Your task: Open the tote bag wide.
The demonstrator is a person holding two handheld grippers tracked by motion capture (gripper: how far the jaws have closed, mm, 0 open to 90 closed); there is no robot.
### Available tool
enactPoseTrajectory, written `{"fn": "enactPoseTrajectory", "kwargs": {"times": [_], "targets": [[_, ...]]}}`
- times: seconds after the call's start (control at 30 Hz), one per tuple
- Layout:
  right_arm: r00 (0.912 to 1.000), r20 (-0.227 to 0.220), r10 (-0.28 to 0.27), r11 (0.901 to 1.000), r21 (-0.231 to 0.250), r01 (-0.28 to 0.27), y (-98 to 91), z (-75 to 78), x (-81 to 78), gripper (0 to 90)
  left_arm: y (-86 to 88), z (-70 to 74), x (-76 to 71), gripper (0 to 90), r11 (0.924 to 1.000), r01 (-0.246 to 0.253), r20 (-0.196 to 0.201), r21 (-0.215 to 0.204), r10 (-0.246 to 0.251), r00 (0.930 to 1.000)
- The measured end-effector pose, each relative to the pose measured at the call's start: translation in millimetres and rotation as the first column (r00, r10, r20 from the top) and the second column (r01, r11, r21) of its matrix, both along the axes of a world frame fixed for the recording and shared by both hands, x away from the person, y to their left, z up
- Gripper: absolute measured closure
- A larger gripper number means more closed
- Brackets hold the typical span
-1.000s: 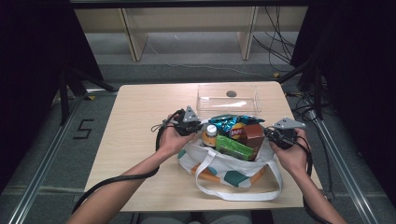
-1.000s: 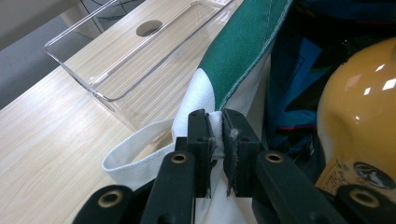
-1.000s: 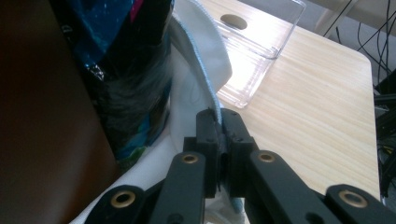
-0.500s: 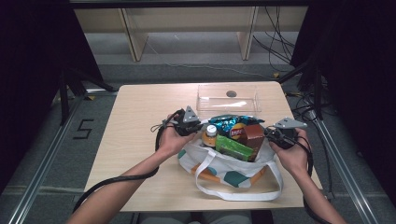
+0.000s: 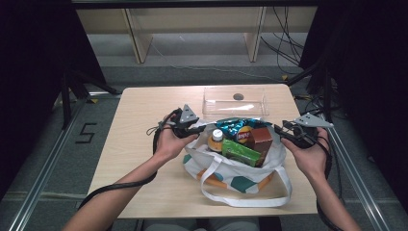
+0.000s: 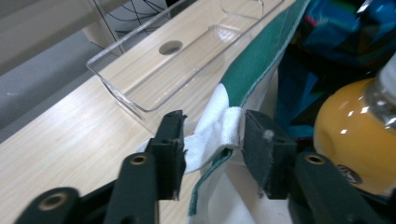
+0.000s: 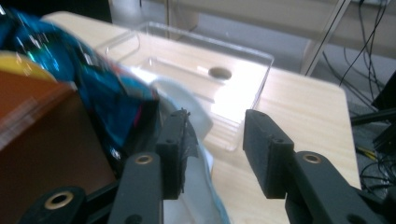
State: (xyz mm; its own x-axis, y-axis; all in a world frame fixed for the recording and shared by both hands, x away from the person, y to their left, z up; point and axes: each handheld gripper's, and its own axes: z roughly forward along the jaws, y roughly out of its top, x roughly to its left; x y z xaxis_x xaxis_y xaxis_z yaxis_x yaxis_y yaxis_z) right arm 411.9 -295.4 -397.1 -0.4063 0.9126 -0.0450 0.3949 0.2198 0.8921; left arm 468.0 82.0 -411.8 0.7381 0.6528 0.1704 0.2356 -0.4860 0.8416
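A white tote bag (image 5: 231, 169) with teal patches sits on the table. It holds an orange juice bottle (image 5: 216, 140), a blue chips bag (image 5: 235, 126), a brown box (image 5: 261, 139) and a green packet (image 5: 240, 152). My left gripper (image 5: 199, 129) is at the bag's left rim. Its jaws have just been opening, and the white strap (image 6: 212, 133) lies loose between them in the left gripper view (image 6: 212, 140). My right gripper (image 5: 278, 131) is at the right rim. Its jaws have also just been opening, with the bag's cloth (image 7: 196, 116) beside one pad and nothing pressed between them (image 7: 215, 144).
A clear plastic tray (image 5: 234, 101) stands just behind the bag, near the table's far edge. The bag's long white handle (image 5: 250, 195) lies looped toward the front edge. Bare wood stretches to the left of the bag. Cables trail from both grippers.
Both grippers have risen slightly at the bag's rim, and their jaws now stand wider apart than in the earlier frames. The bag and its contents stay where they were.
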Motion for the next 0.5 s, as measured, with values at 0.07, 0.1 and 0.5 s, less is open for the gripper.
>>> {"fn": "enactPoseTrajectory", "kwargs": {"times": [0.07, 0.1, 0.5], "targets": [[0.9999, 0.014, -0.004, 0.9999, 0.017, 0.004, -0.6, 6.1, -2.5, 60.1, 6.4, 5.5, -3.7, 52.8, 0.9998, -0.006, 0.018, -0.016, 0.006, 0.9998], [0.9996, 0.027, -0.003, 0.9999, 0.014, 0.003, -1.8, 9.0, -3.4, 59.9, 10.1, 7.8, -5.8, 51.4, 0.9996, -0.009, 0.023, -0.026, 0.010, 0.9997], [0.9958, 0.090, 0.019, 0.9984, 0.051, -0.024, 5.9, 26.5, -7.1, 56.7, 54.3, 7.9, -25.2, 42.8, 0.9911, -0.069, 0.022, -0.114, 0.072, 0.9972]]}}
